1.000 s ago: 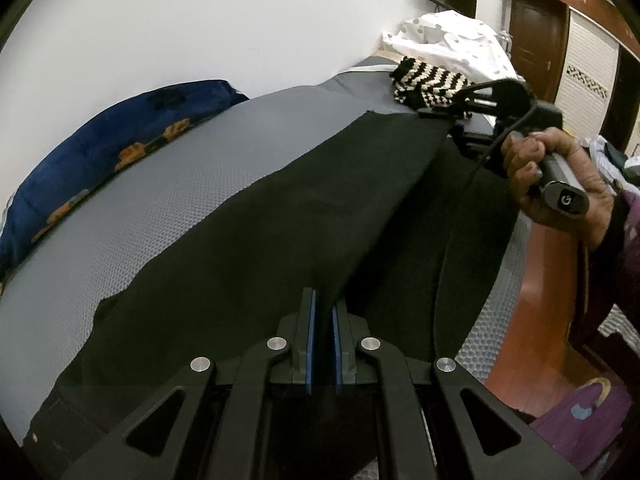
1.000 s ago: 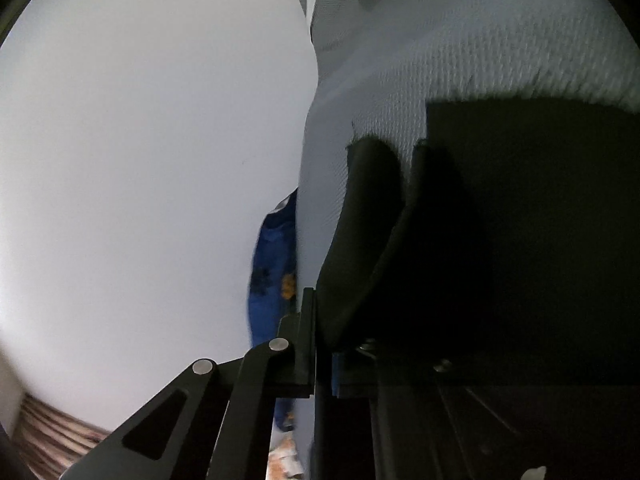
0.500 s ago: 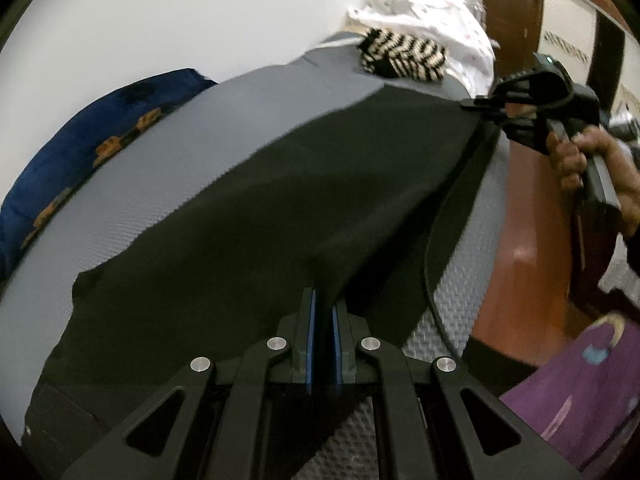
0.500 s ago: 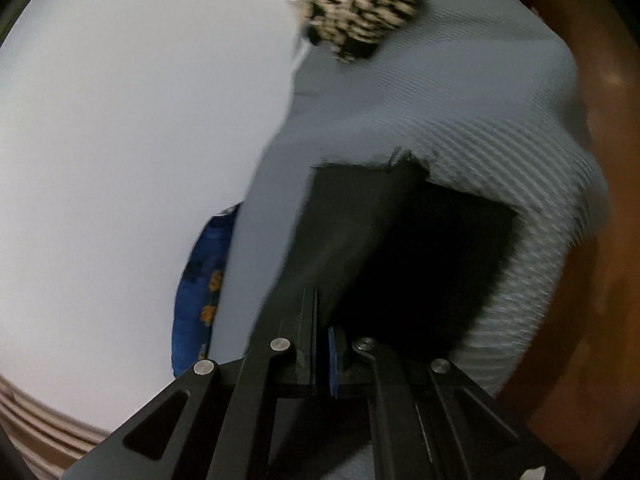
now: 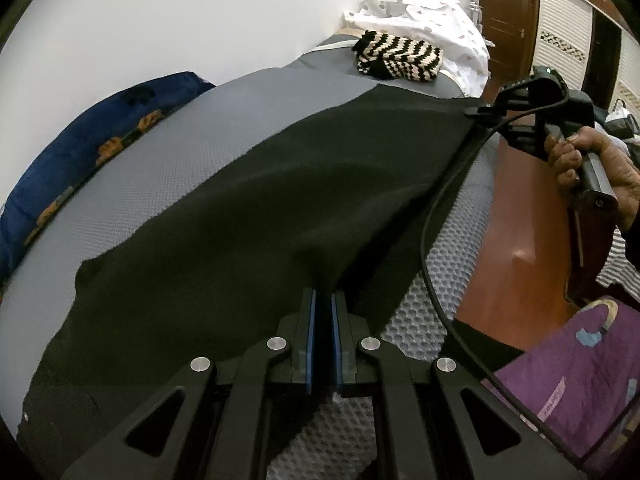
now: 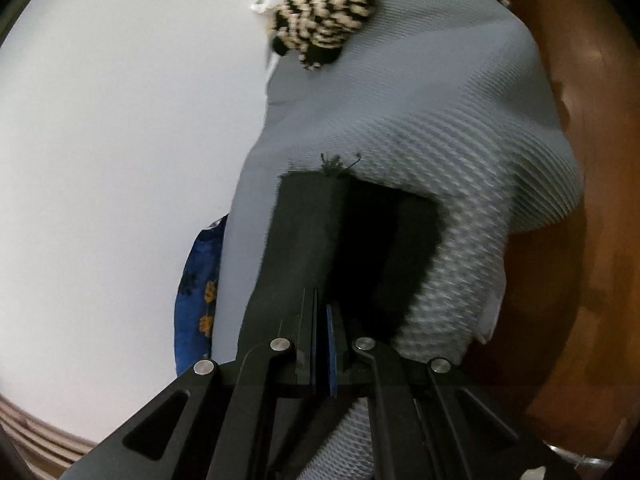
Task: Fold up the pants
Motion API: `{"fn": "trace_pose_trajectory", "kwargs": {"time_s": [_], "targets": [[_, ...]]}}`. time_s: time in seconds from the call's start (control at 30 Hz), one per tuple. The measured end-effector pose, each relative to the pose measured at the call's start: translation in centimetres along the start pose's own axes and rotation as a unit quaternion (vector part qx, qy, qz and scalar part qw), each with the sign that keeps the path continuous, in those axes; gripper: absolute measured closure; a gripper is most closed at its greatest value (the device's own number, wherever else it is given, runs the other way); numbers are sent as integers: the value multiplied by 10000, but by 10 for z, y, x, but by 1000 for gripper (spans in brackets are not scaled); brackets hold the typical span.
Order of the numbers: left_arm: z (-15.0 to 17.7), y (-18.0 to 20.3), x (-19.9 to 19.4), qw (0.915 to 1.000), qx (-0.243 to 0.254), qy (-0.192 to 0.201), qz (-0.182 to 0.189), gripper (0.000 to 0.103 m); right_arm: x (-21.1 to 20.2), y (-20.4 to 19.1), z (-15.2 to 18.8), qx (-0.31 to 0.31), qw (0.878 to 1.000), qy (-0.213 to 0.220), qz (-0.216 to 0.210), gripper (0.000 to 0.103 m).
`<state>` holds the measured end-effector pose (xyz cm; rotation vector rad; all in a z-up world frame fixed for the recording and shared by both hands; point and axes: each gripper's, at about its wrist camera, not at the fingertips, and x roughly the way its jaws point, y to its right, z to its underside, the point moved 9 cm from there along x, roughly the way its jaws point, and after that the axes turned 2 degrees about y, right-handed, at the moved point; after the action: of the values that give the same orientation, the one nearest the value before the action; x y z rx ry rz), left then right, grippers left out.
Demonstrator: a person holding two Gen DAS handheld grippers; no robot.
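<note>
Black pants (image 5: 248, 216) lie stretched, seemingly doubled lengthwise, each hand-held gripper clenched on an edge.

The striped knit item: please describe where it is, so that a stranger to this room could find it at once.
Start at the bed with the grey mattress, where the black pants lie. Follow it to the far end by the white wall. There the striped knit lies folded, beside a white dotted cloth; only it has black and cream zigzag stripes.
</note>
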<state>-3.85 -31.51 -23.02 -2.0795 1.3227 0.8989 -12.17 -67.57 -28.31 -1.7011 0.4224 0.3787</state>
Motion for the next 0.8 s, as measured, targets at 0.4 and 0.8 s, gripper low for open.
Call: {"fn": "trace_pose_trajectory", "kwargs": {"time_s": [0.4,0.8], "targets": [[2,3,5,10000,19,-78,44,95,2,7,3,591,9964,-265,-546,91],[4,-1,8,9995,-190,-45,253,95,12,4,12,-141,9992,-316,203,98]]}}
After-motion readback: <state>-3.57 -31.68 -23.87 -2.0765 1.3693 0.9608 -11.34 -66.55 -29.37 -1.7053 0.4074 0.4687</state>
